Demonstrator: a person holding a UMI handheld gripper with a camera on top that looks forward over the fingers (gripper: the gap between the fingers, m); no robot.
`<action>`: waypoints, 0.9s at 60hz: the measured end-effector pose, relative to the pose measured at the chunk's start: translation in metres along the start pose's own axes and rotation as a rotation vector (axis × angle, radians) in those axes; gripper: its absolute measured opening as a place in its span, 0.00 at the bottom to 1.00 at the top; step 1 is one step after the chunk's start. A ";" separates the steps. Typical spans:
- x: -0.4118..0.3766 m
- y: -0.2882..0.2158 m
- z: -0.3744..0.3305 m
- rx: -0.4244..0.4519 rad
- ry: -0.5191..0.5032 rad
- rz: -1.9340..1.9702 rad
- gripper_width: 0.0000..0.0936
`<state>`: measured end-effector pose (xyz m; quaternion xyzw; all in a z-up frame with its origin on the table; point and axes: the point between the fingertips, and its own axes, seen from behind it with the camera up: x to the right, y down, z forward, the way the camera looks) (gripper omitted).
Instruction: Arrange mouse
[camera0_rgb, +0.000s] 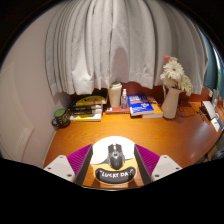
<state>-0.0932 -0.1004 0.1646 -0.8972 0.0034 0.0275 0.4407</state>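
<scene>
A dark computer mouse (116, 156) lies on a round white mouse pad (115, 141) whose black wrist rest (116, 175) reads "LUCKY DAY". The pad sits on an orange wooden desk (180, 135). My gripper (115, 160) is open, with one finger on each side of the mouse. The purple pads (80, 158) face it, and a gap shows on both sides. The mouse rests on the pad between the fingers, its front pointing away from me.
Along the back of the desk stand a stack of books (88, 104), a white cup (115, 96), more books (143, 105) and a vase of pale flowers (173, 88). White curtains (110, 45) hang behind. A small pot (62, 117) is at the left.
</scene>
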 end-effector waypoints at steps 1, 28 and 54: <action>0.000 -0.001 -0.008 0.008 0.001 0.001 0.88; -0.002 0.042 -0.122 0.045 0.055 -0.022 0.88; -0.013 0.057 -0.136 0.030 0.051 -0.037 0.88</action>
